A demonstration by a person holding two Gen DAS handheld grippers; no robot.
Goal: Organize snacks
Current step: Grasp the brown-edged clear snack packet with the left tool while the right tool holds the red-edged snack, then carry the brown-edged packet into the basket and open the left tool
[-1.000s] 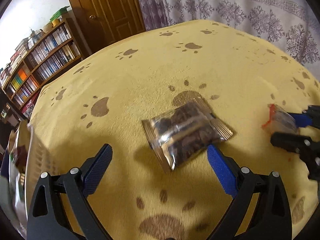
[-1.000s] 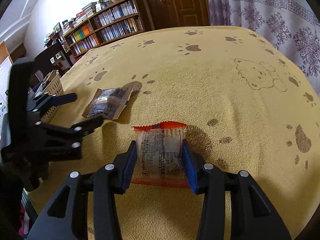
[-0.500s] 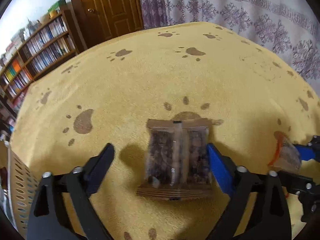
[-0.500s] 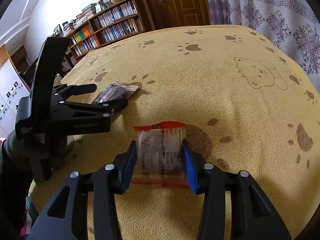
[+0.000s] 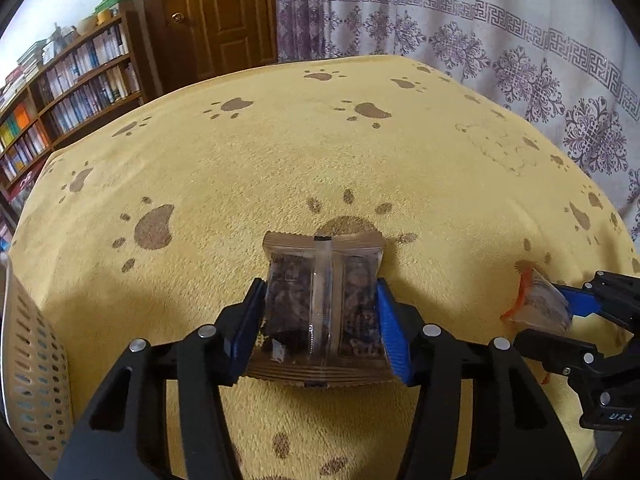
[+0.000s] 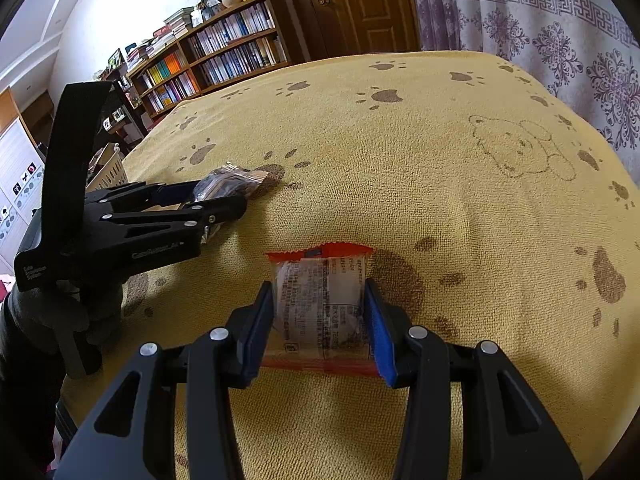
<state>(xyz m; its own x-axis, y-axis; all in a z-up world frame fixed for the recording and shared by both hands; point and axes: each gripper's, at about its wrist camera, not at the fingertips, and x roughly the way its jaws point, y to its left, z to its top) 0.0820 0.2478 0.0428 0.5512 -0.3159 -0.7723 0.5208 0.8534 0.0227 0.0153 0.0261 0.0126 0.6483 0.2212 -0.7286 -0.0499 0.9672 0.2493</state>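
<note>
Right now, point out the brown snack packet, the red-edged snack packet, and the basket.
Brown snack packet (image 5: pixel 324 304), left wrist view, on its clear middle seam.
Red-edged snack packet (image 6: pixel 320 304), right wrist view, on its printed clear face.
Basket (image 5: pixel 32 364), left wrist view, on its perforated wall.

Two snack packets (image 5: pixel 323 312) (image 6: pixel 320 308) side by side on blanket (image 5: pixel 280 168), basket (image 5: pixel 28 360) leftward.

A yellow blanket (image 5: pixel 248 168) was printed with brown paw marks. A brown-edged clear packet (image 5: pixel 324 312) was filled with dark pieces. A red-edged packet (image 6: pixel 320 304) was covered in black print. A white curtain (image 5: pixel 500 40) was patterned in purple.
</note>
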